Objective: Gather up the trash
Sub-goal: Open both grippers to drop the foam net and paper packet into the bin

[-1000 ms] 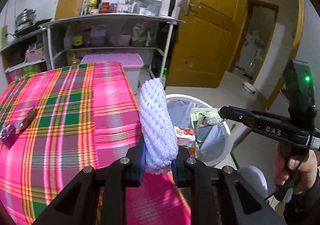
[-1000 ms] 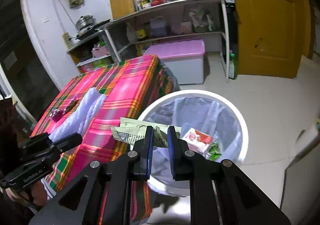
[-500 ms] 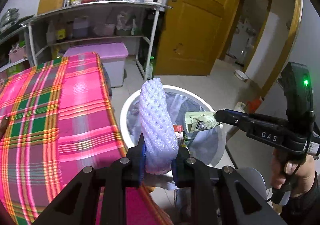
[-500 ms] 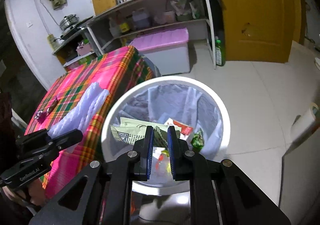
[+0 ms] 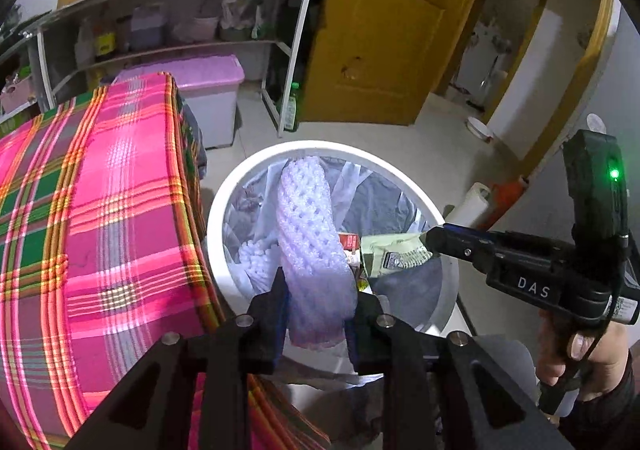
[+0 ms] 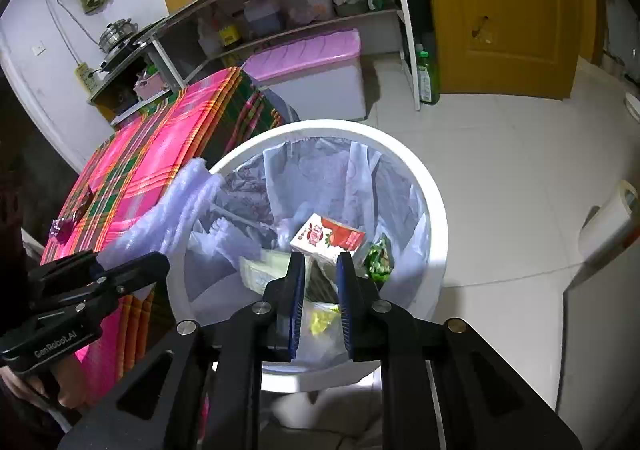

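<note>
Bin [image 5: 328,146] now fills mid-frame in both views, after both tools swung off the plaid table [image 5: 100,210]. White foam net [image 5: 308,234], clamped in the left gripper [image 5: 316,290], hangs over the liner, ready to drop. Green wrapper [image 5: 394,254] sits at the right gripper [image 6: 321,262] tip, lower centre, with fingers slightly apart. Whether they still pinch it cannot be told.
</note>
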Demonstrator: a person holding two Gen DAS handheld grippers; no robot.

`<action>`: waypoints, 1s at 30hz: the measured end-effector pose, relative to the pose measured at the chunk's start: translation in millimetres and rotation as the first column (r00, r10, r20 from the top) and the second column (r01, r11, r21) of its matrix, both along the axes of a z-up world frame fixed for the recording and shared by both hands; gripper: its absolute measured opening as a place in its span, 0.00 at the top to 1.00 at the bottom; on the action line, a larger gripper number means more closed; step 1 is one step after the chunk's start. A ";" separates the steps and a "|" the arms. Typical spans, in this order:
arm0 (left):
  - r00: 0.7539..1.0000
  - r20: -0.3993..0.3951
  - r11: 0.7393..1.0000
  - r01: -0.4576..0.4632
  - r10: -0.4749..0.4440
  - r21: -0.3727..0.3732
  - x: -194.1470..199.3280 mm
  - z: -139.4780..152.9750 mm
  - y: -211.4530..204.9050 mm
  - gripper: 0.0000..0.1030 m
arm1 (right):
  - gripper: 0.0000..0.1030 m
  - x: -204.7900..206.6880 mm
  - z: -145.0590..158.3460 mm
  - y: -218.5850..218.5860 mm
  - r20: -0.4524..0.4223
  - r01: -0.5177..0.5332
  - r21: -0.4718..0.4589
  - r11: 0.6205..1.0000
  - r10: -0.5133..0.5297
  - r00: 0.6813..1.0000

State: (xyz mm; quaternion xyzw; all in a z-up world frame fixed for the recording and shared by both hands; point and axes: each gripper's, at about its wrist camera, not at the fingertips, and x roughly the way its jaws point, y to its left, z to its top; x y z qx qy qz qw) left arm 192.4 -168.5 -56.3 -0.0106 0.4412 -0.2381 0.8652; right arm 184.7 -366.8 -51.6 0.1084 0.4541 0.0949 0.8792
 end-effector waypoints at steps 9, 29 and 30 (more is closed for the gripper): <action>1.000 -0.005 1.000 -0.003 0.002 -0.026 -3.4 1.5 2.9 0.66 | 0.72 -5.8 7.9 -0.1 0.026 0.006 0.010 1.000 -0.006 1.000; 0.991 0.103 0.992 -0.075 0.086 -0.106 -54.1 42.0 53.8 0.66 | 0.72 -48.1 59.9 58.9 0.162 -0.109 -0.011 0.994 0.109 0.981; 0.990 0.107 0.991 -0.081 0.092 -0.106 -56.0 43.2 56.7 0.66 | 0.72 -49.9 61.4 61.7 0.166 -0.115 -0.012 0.993 0.116 0.979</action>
